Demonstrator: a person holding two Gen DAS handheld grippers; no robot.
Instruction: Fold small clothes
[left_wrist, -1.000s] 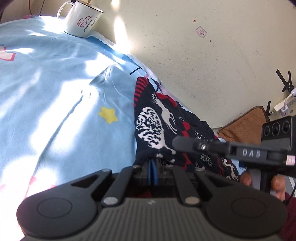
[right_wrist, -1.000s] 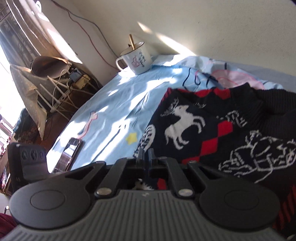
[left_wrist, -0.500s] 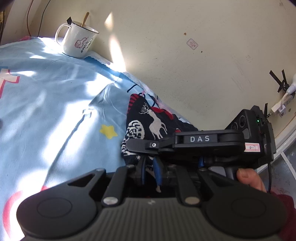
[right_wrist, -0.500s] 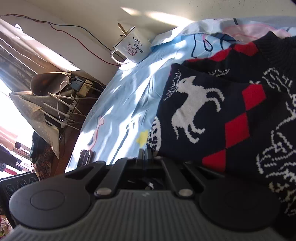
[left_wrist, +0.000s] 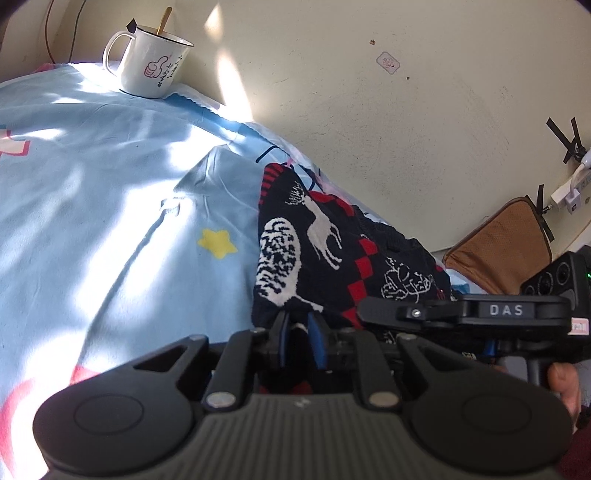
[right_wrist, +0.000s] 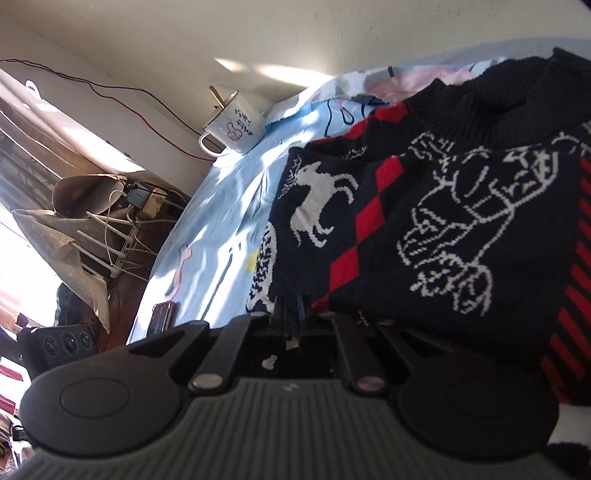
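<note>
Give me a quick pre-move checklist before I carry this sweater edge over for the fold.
1. Left gripper pinching the sweater edge: ok, knit sits between the blue pads.
2. Right gripper pinching the sweater: ok, fingers closed on the hem.
3. Both grips on the same edge: ok; the left view shows the right gripper close alongside.
4. Mug clear of the sweater: ok, it stands far off by the wall.
5. Blue sheet flat where the fold lands: not ok, creased.
6. Layers underneath smooth: cannot tell, hidden.
</note>
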